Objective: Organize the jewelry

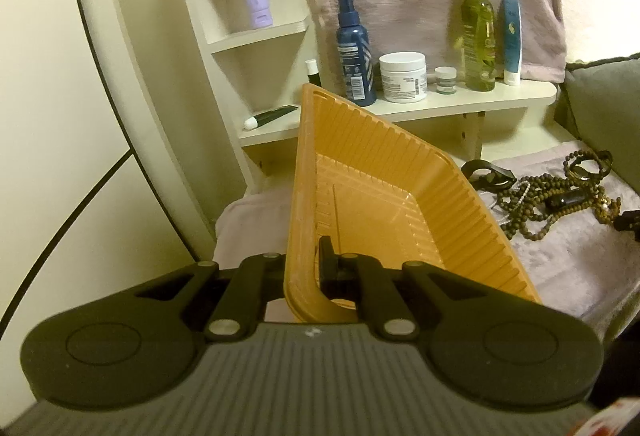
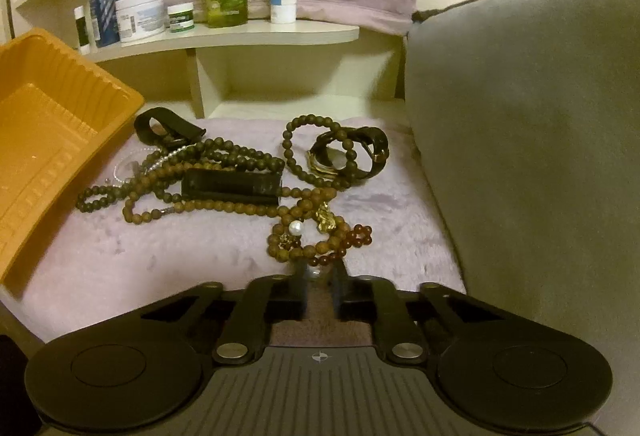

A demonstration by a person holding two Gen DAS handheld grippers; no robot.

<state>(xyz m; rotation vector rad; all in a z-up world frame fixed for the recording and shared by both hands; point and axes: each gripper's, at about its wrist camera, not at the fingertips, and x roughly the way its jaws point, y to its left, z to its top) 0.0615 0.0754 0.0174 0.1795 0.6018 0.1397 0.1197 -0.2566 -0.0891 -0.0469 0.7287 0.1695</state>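
Two grippers over lilac fleece [image 2: 132,256], left gripper [image 1: 304,268] pinching orange tray [image 1: 384,171] wall, right gripper [image 2: 320,276] narrowly parted.

My left wrist view sits close over the orange tray [image 1: 372,203], facing the shelf [image 1: 460,103]; my right looks low and near across the jewelry pile [image 2: 248,179], both sharing tray, pile, shelf.

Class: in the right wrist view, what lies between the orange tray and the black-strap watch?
Between the orange tray and the watch, the right wrist view shows tangled brown bead strands and a dark rectangular piece.
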